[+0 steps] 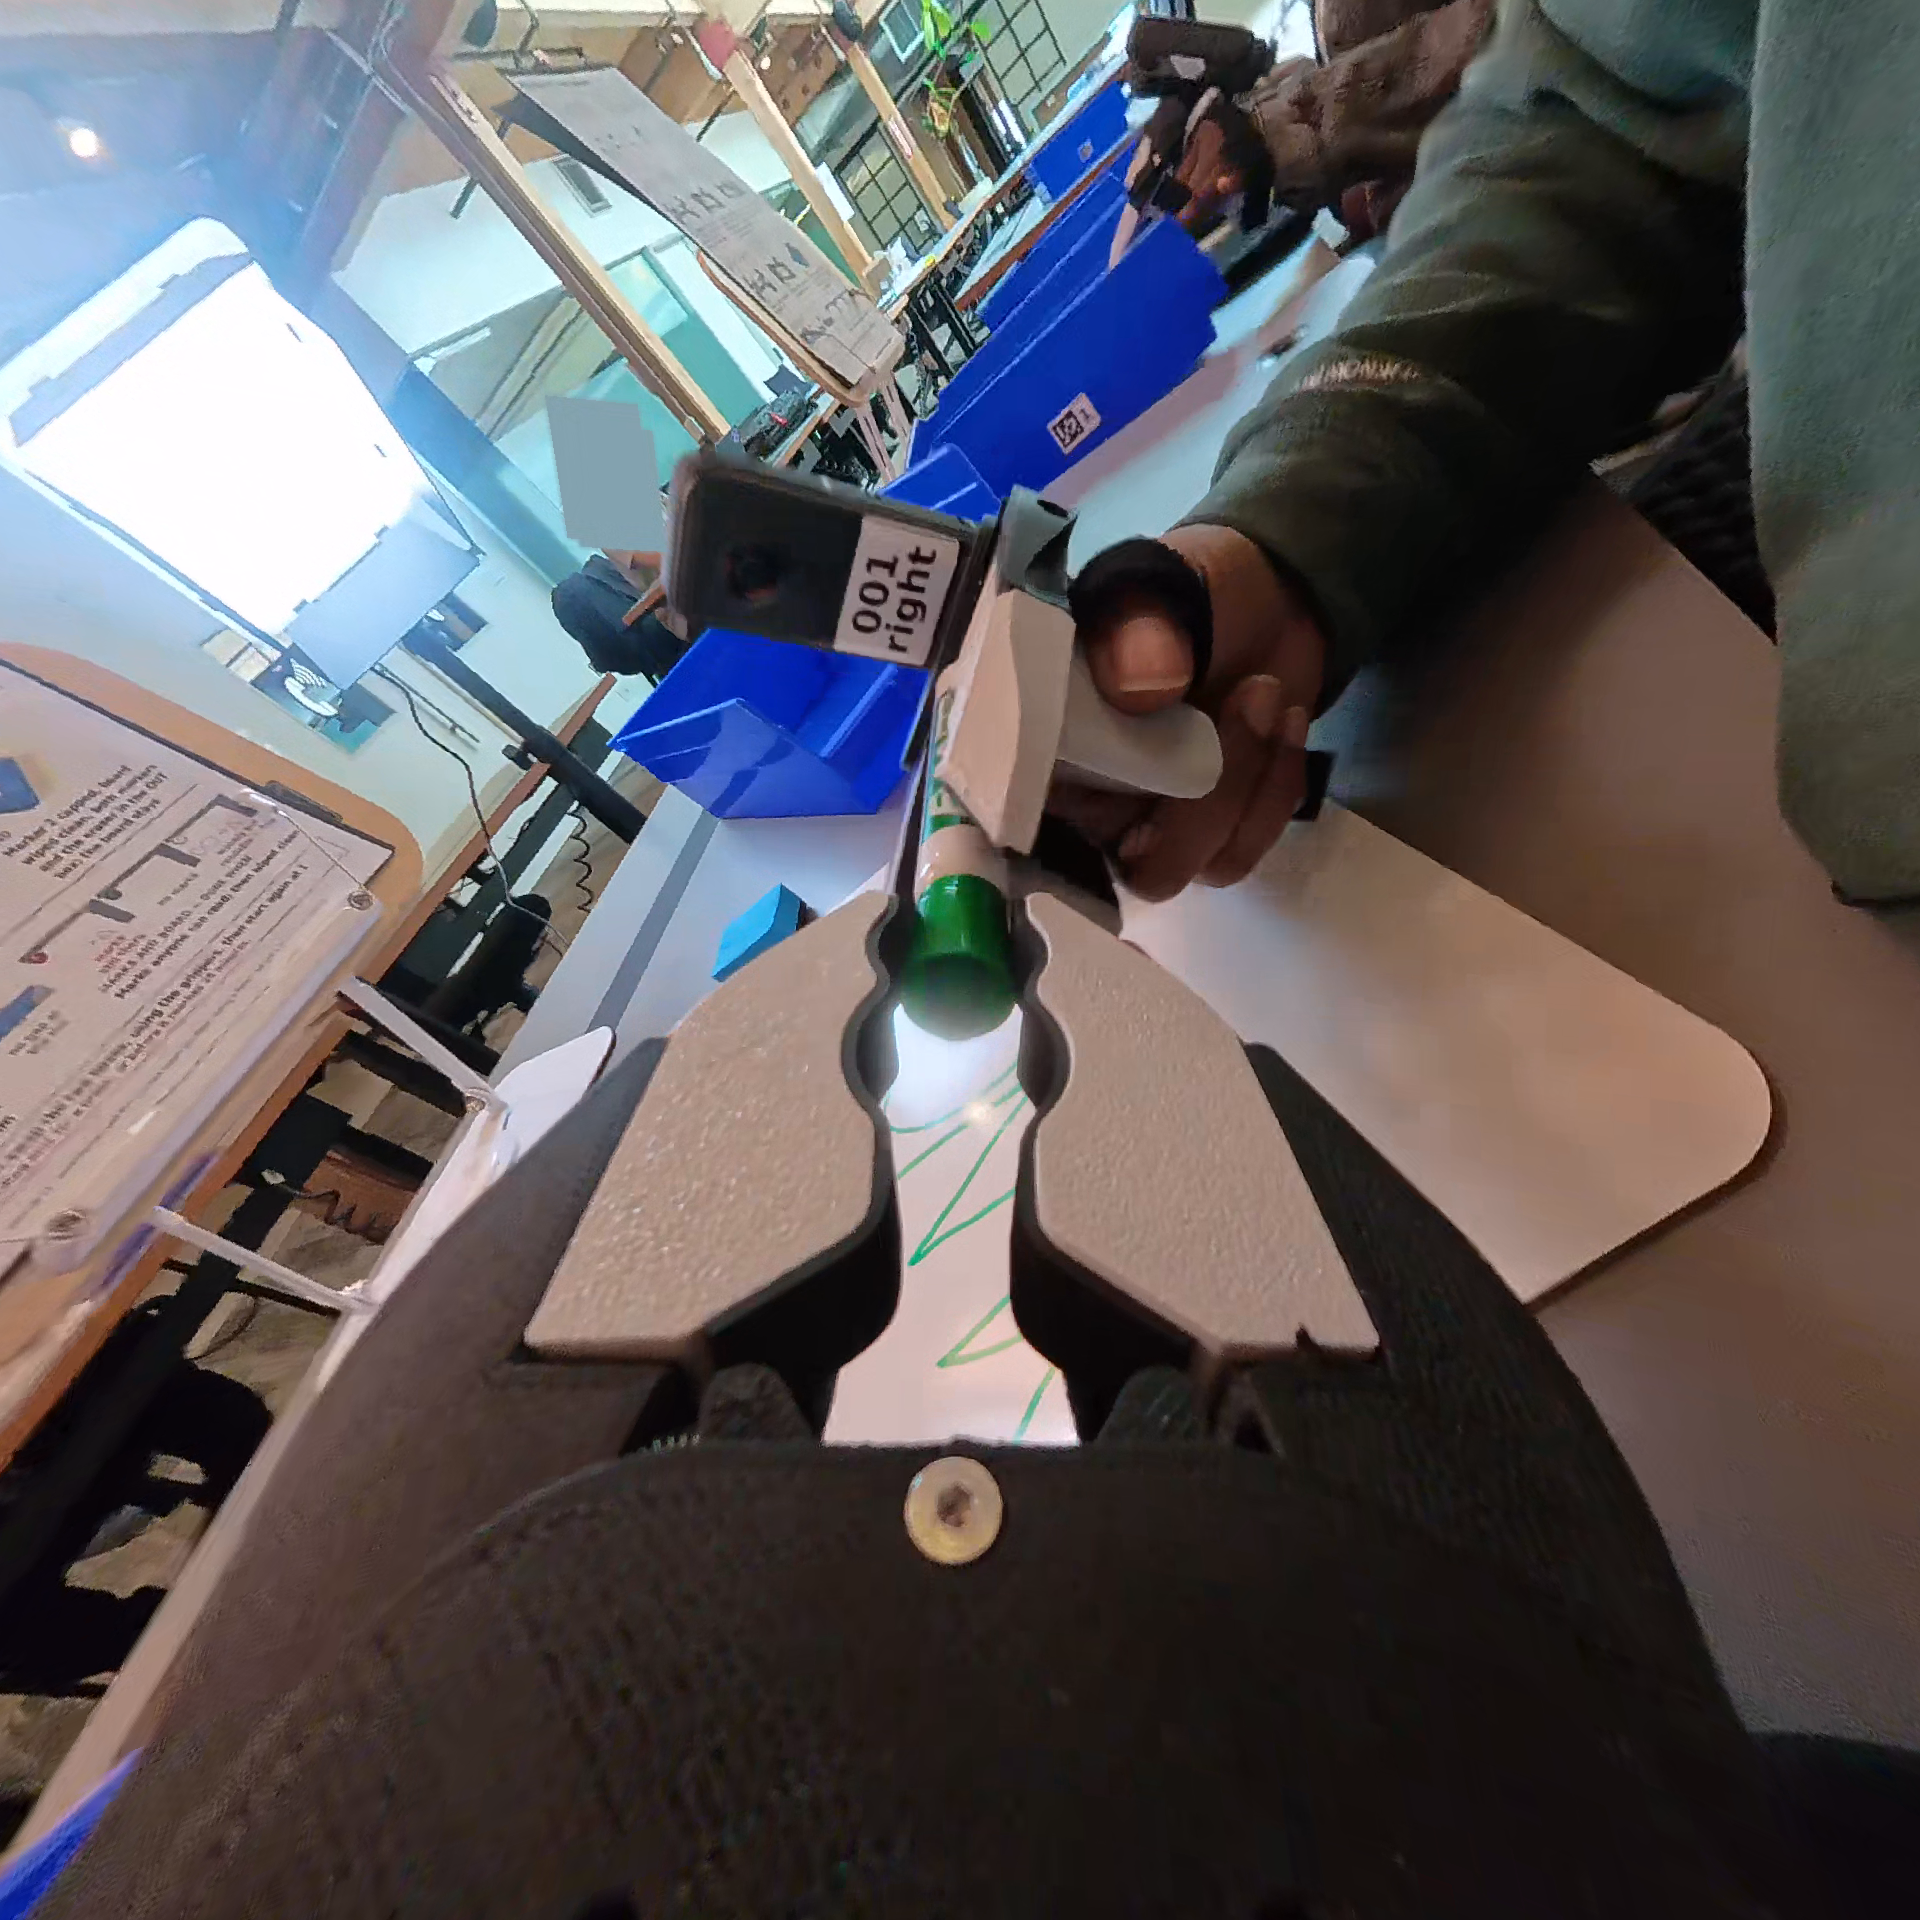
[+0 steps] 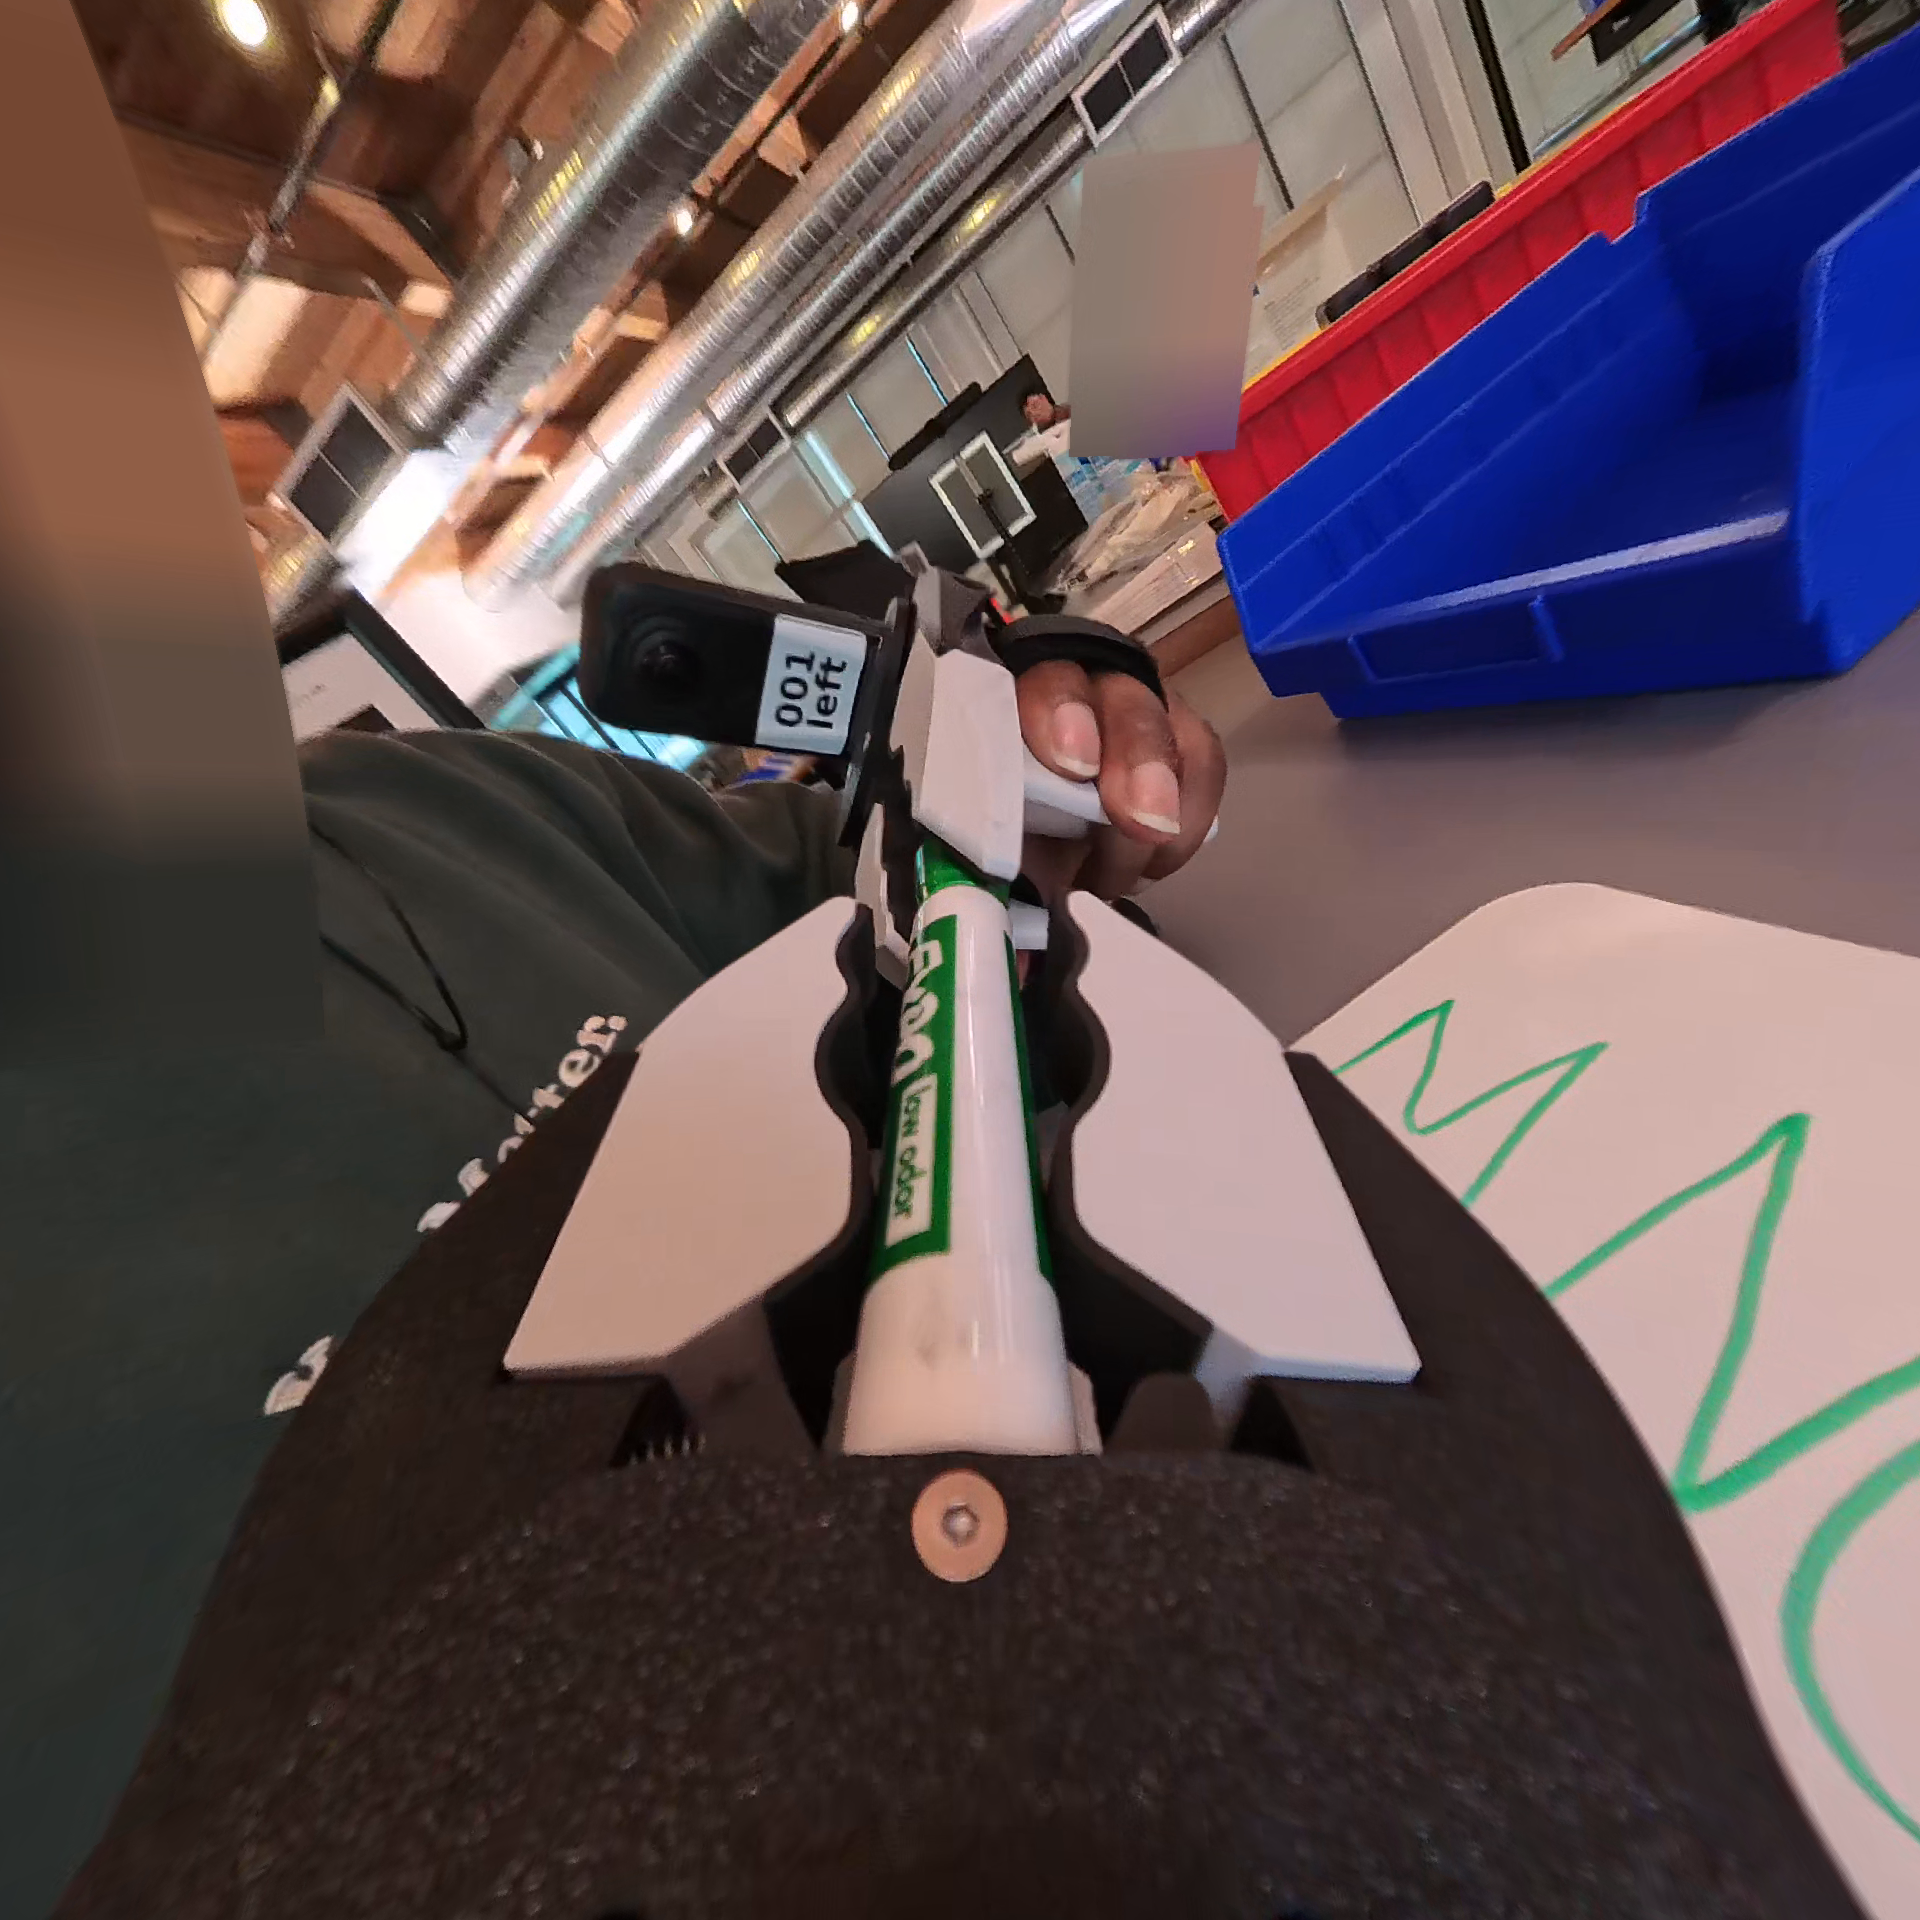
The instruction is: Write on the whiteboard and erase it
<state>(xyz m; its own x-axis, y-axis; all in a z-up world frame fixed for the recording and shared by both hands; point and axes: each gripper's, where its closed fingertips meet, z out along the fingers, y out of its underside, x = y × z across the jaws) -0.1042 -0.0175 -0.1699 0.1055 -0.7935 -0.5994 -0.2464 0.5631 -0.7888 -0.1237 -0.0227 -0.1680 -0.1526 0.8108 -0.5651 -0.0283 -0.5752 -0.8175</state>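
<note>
At the far left stood a laminated instruction sheet (image 1: pixel 156 935) on a stand, and past it a small blue block (image 1: pixel 758 925) lay on the grey table (image 1: pixel 1662 1351). You had the left gripper (image 1: pixel 956 925) nearly closed, its jaws narrowed onto the green cap (image 1: pixel 956 951) of the marker (image 2: pixel 966 1195), which sat between the tips with the pads seemingly against both sides. Facing it, you had the right gripper (image 2: pixel 961 935) clamped on the marker's white barrel, which ran lengthwise between its fingers toward the left one. The marker hung above the near edge of the whiteboard (image 1: pixel 1403 1039), which lay flat on the table under and to the right of the grippers, carrying green zigzag strokes (image 2: pixel 1662 1247). Blue bins (image 1: pixel 1081 343) stood beyond.
</note>
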